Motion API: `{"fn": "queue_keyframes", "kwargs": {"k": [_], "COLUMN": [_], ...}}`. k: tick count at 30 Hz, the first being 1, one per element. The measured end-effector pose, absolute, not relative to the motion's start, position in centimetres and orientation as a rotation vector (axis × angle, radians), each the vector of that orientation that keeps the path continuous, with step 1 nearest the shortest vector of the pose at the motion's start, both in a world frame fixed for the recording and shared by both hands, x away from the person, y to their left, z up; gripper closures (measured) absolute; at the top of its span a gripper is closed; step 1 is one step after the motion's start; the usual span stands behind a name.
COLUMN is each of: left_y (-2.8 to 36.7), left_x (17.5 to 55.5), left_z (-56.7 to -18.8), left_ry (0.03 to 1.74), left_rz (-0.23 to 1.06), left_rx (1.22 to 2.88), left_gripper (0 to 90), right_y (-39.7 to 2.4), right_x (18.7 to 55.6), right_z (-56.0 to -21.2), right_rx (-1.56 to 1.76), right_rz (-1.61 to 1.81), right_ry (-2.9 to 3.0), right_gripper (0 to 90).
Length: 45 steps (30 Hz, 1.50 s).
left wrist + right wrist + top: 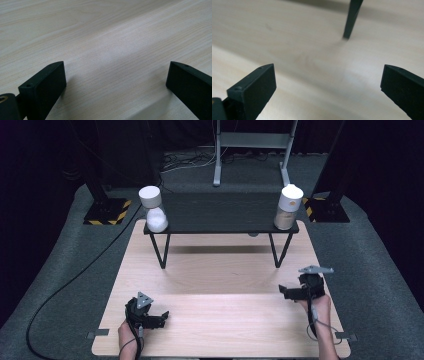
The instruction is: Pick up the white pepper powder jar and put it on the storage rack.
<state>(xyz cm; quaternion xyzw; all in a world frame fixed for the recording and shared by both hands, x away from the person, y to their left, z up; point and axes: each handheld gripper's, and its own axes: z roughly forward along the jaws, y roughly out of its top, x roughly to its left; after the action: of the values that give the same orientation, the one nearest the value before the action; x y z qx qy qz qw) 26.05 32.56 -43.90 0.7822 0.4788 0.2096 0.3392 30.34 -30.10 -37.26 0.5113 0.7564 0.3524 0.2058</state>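
Right hand-held gripper point(283, 291) jaws wide, empty, pointing left across table point(215, 320); left hand-held gripper point(164, 316) wide, pointing right.

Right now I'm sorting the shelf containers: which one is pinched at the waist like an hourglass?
The left container, white-filled; the right container is straight-sided.

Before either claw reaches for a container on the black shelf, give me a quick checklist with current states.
1. Left claw open, nothing between jaws: ok.
2. Right claw open, nothing between jaws: ok.
3. Hourglass-shaped white container upright on the shelf's left end: ok.
4. White-capped jar upright on the right end: ok.
5. Black shelf standing level on the wooden table: ok.
6. Whether the jar's cap is tight: cannot tell.
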Motion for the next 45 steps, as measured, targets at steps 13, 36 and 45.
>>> {"fn": "queue_keyframes", "kwargs": {"k": [13, 36, 45], "left_y": [32.6, 32.6, 32.7], "left_x": [26.1, 26.1, 26.1], "left_z": [-43.9, -43.9, -43.9], "left_ry": [1.247, 1.247, 1.243], "left_rz": [0.538, 0.540, 0.537], "left_rx": [2.037, 2.036, 2.036], "left_gripper": [2.7, 2.8, 3.1], "right_y": [-28.3, -28.0, -27.4], "right_x": [26.2, 26.3, 26.4], "right_z": [-43.6, -43.5, -43.4], "right_rx": [1.302, 1.326, 1.331], "right_rz": [1.014, 0.989, 0.951], "right_ry": [2.176, 2.165, 2.167], "right_gripper": [0.0, 0.0, 0.0]}}
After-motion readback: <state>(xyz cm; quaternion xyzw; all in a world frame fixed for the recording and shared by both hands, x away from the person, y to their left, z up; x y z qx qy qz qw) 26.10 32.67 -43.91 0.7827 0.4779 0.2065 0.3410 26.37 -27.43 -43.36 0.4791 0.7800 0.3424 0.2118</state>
